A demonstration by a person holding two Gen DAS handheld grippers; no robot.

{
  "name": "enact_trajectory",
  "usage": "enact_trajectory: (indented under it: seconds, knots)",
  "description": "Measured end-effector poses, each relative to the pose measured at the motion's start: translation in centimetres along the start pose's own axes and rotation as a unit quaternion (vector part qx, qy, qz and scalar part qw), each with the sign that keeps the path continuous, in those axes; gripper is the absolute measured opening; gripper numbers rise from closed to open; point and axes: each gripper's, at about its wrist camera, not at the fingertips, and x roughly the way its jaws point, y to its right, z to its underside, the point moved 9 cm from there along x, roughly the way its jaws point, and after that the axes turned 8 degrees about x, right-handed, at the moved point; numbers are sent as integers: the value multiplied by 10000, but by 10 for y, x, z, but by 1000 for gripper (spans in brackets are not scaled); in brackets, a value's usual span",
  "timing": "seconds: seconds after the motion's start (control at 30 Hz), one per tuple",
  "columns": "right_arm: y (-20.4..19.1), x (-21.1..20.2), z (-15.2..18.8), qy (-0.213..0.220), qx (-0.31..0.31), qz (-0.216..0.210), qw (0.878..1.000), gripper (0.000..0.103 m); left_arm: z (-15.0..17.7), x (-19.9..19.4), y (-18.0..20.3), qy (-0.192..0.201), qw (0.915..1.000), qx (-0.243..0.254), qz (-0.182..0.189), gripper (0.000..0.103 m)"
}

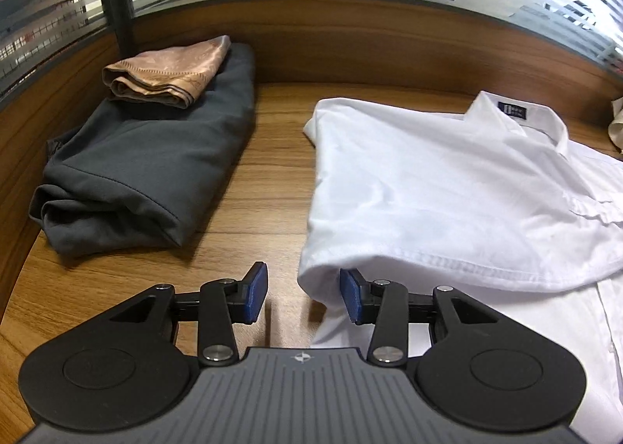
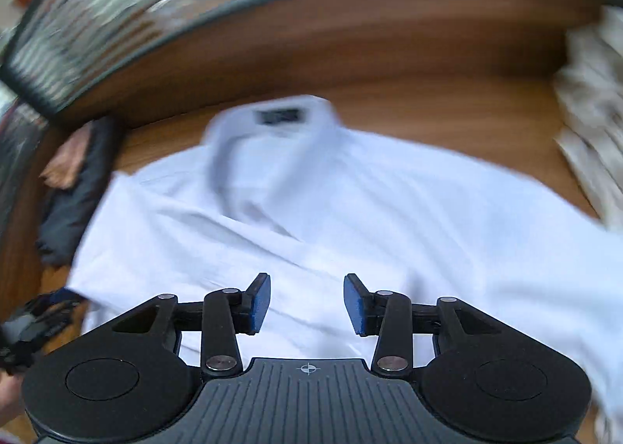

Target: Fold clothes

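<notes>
White shirt (image 1: 447, 187) lies on wooden table (image 1: 272, 156), collar (image 1: 518, 121) at far side, hem toward the grippers; long axis runs near-to-far, one side already folded over the body. L gripper (image 1: 303, 298): fingers released, nothing between them, sitting at shirt's near-left folded corner w/ right pad (image 1: 350, 296) just at the cloth edge. R gripper (image 2: 307, 304): fingers apart, empty, above shirt's lower middle; view is blurred. Folded dark garment (image 1: 155, 171) w/ tan cloth (image 1: 167, 74) on top sits left, apart from shirt. Judgement: next fold is hem-to-collar; L nearer the corner, R must find the opposite hem corner.
</notes>
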Motion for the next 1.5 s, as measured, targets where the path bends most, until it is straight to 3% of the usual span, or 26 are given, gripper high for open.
enact_trajectory:
  seconds: [0.13,0.3,0.47,0.73,0.9,1.07,1.33,1.5]
  knots:
    - [32,-1,18,232,438,280,9984,53,-2,5,0,-128,9999,13,20,36]
    - [45,13,27,204,913,-174,9955,49,-4,6,4,-182,9993,304,-109,31]
    - [46,16,30,197,995,-378,9941,6,-6,6,7,-163,9974,670,-223,31]
    - [43,-60,28,718,1448,-644,9847,6,-9,2,7,-133,9946,933,-432,29]
    - [44,-85,47,740,1536,-594,9836,6,-9,-6,16,25,9909,1245,-515,21]
    - [58,-94,67,747,1733,-388,9813,6,-9,-21,35,293,9824,1777,-492,18]
    - [86,-101,108,656,1829,6,9809,6,7,-19,57,263,9672,2512,-256,18]
    - [97,-94,128,682,1926,196,9787,6,18,-16,66,249,9525,3032,-128,13]
